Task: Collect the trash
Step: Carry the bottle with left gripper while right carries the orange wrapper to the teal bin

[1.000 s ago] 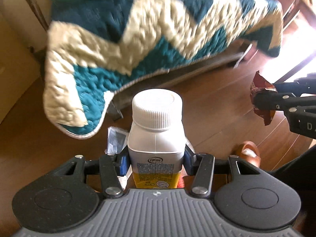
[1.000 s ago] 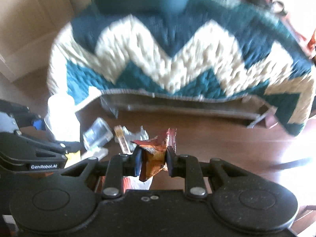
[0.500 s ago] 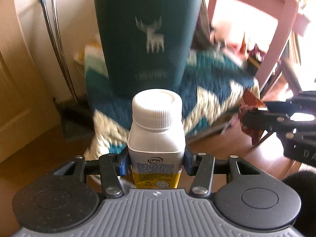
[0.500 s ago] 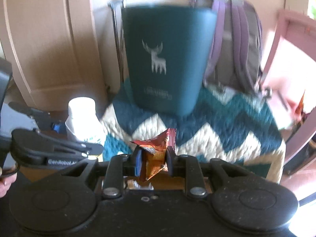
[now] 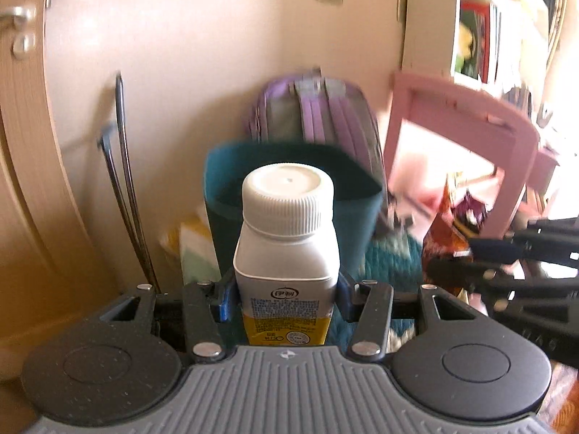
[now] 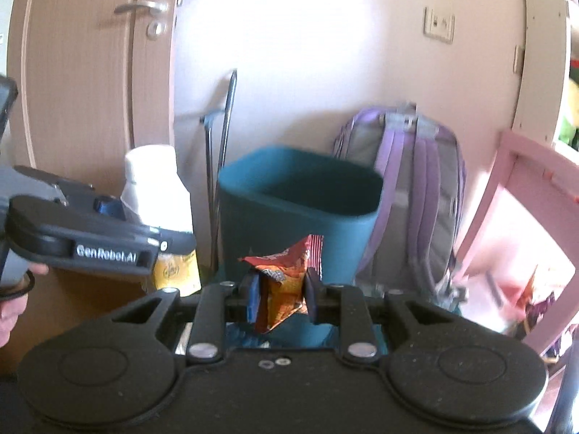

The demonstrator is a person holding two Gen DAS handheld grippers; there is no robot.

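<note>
In front of the open teal plastic bin [image 5: 365,217], both claws carry trash.
Left wrist view: the left gripper [image 5: 286,298] pinches a white plastic bottle with a ribbed cap and yellow label [image 5: 286,260], upright. Right wrist view: the right gripper [image 6: 280,291] clamps a crumpled orange-red snack wrapper [image 6: 284,278], purple backpack [image 6: 416,188] behind the bin.

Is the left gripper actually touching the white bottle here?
Touching. The left wrist view shows the left gripper with both pads pressed against the sides of the white bottle, no gap either side.
</note>
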